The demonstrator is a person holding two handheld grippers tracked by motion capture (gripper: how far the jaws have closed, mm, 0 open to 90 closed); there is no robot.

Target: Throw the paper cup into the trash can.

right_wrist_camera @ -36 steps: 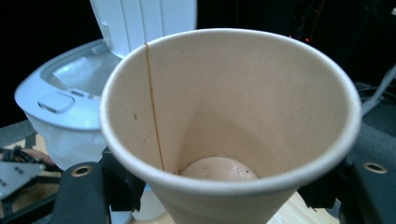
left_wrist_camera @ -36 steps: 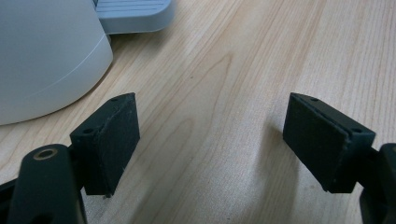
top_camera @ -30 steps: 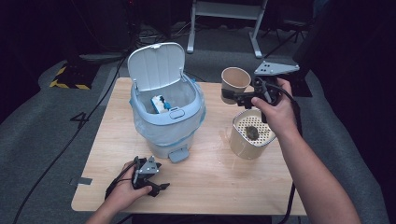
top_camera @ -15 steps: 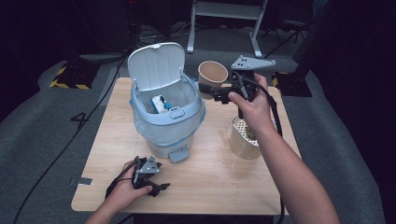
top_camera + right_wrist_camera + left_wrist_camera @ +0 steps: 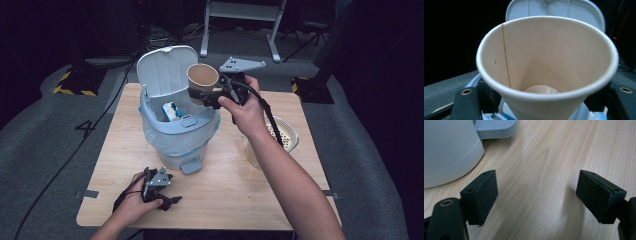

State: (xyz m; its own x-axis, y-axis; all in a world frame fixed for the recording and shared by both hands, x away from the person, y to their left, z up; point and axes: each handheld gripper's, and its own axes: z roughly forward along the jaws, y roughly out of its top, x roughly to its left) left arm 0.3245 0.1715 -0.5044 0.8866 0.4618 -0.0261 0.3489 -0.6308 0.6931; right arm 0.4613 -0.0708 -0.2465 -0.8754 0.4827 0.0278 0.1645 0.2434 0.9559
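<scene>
Paper cup [image 5: 202, 78] up in the air, tilted on its side with the mouth turned toward the camera, just above the open top of the bin [image 5: 172, 135] and in front of the raised lid [image 5: 161, 70]. Clamped in the right tongs [image 5: 210, 97], one black jaw on each side of the lower cup wall; in the right gripper view, cup [image 5: 546, 67] seen straight down its mouth, pale brown inside with a vertical seam and a little residue at the bottom, jaws pressed against both sides. Jaws just eased slightly wider, cup between them and pressed on both sides. Right hand [image 5: 245, 107] wrapped round the gripper body, forearm stretched in across the counter [image 5: 220, 200].

Below the cup, bin lined with a pale bag, a small blue-and-white carton [image 5: 171, 111] lying inside, grey pedal [image 5: 191, 166] sticking out at the base toward the near edge. Just to the right, partly hidden behind the forearm, a beige perforated container [image 5: 285, 134] standing on the counter.

Near the front left corner, left tongs [image 5: 167, 200] held low over the wood by the left hand [image 5: 135, 207], well apart from the cup. Jaws spread wide with nothing between them, bare wood showing in the gap; bin base and pedal close by in the left gripper view [image 5: 536, 195].
</scene>
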